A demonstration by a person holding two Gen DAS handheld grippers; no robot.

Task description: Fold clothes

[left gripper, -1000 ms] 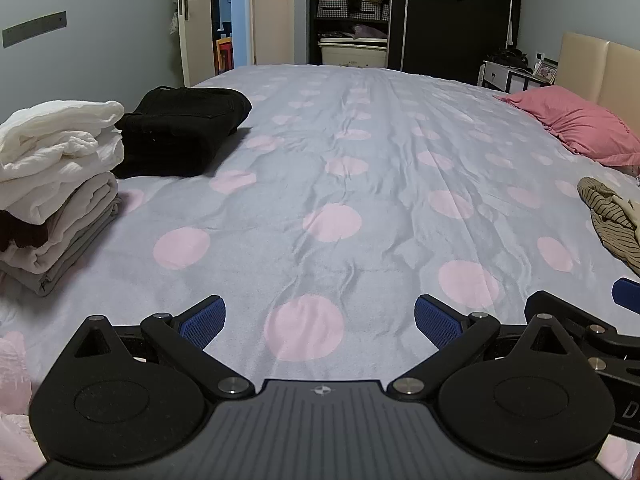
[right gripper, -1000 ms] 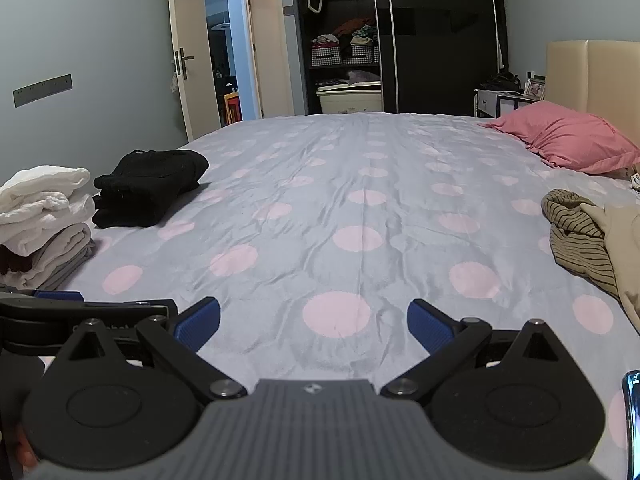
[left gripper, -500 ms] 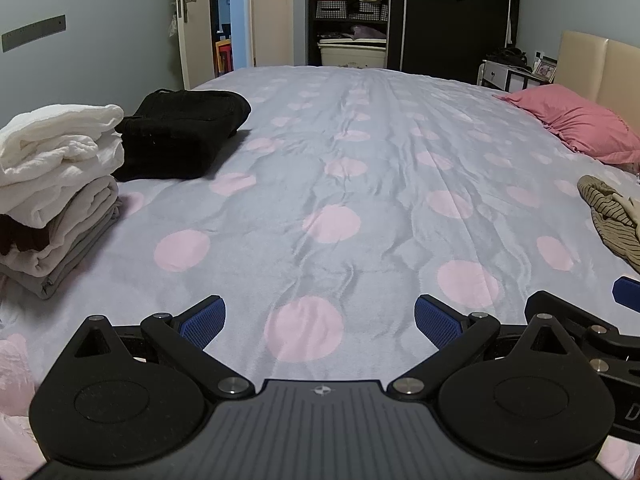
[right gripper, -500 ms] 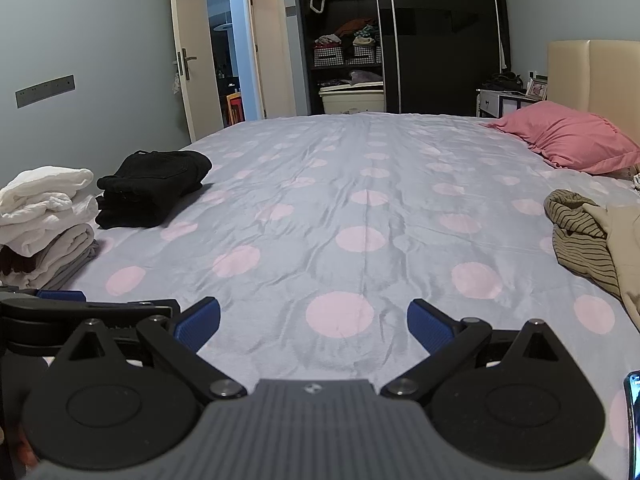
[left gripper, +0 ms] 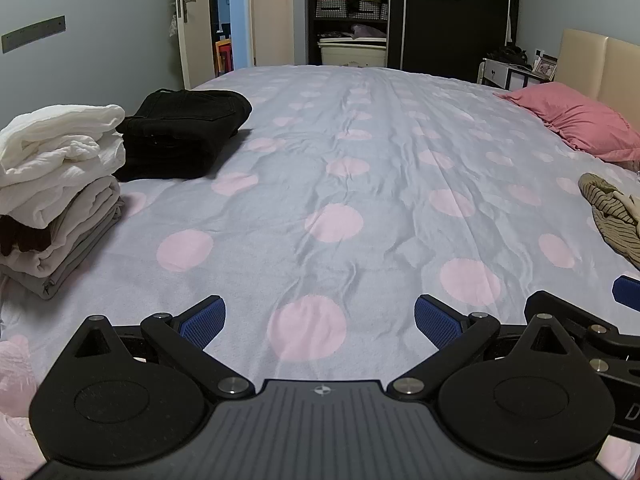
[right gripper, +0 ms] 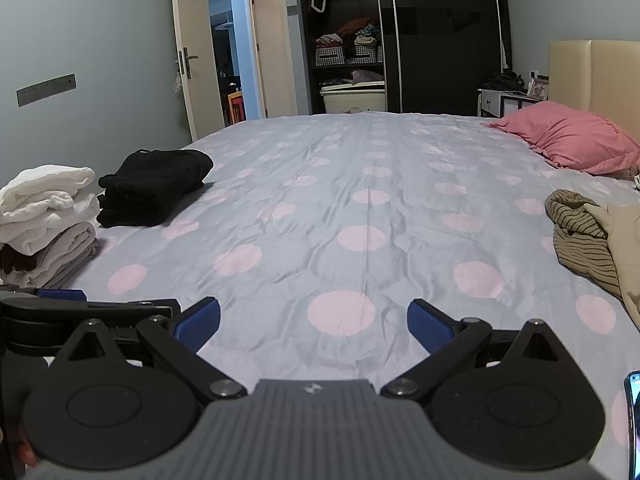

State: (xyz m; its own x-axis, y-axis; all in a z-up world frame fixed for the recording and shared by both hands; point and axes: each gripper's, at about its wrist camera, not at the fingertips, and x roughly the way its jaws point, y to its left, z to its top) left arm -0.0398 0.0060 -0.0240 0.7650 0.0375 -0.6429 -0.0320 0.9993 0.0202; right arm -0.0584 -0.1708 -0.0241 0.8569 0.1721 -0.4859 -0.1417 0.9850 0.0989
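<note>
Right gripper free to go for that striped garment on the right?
Probably yes: the right gripper is open and empty, the striped garment lies ahead to its right, and only bare bedspread lies between them.

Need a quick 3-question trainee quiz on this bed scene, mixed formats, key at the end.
1. True or false: the left gripper is shut on a shirt.
2. Which clothes are not yet folded? A) black stack B) white stack C) striped heap
3. Fill in: the pink pillow lies against the ____.

Key:
1. False; the left gripper and the right gripper are both open and empty above the sheet.
2. C
3. headboard
</note>
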